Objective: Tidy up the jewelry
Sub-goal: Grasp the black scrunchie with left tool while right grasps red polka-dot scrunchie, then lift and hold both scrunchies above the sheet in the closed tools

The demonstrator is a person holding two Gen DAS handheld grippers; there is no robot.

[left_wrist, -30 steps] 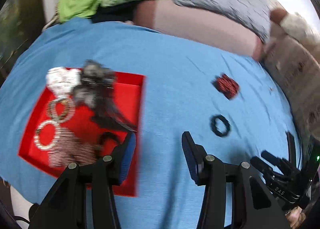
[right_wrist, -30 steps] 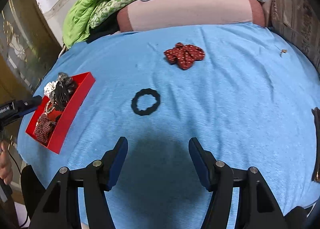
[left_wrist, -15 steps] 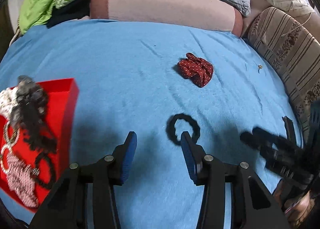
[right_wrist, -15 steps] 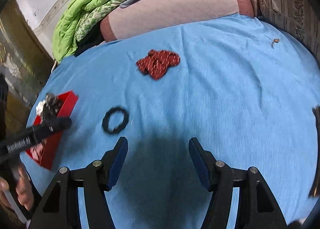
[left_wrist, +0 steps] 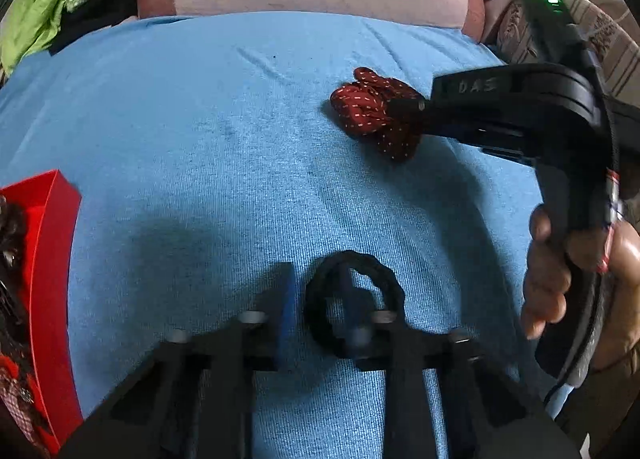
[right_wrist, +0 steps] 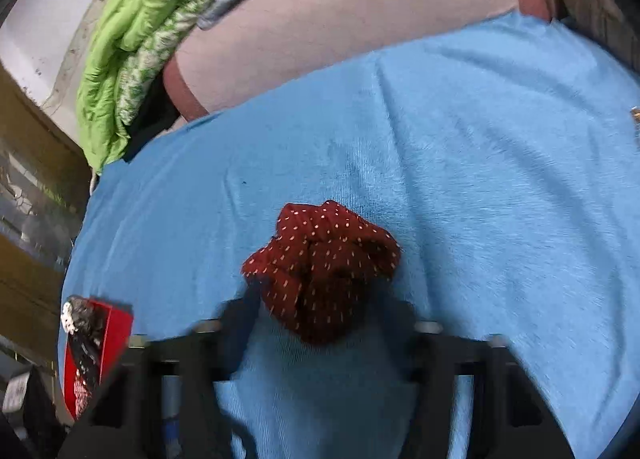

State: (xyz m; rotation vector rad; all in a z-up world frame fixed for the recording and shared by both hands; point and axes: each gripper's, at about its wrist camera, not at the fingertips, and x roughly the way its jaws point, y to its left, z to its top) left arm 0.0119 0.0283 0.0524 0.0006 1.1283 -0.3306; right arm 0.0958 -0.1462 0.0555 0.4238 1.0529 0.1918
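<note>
Both grippers angle steeply down onto the blue cloth (left_wrist: 200,139). The left gripper (left_wrist: 316,299) has clamped onto the black hair band (left_wrist: 384,279) near the front edge; the right gripper (right_wrist: 312,323), gripped by a bare hand (left_wrist: 560,283), is closing around the red dotted scrunchie (right_wrist: 320,259) mid-cloth. A red tray (left_wrist: 52,259) sits at the left edge.

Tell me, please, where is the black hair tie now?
In the left wrist view the black hair tie lies on the blue cloth at bottom centre, at the left tool's tips, right of the red tray.
</note>
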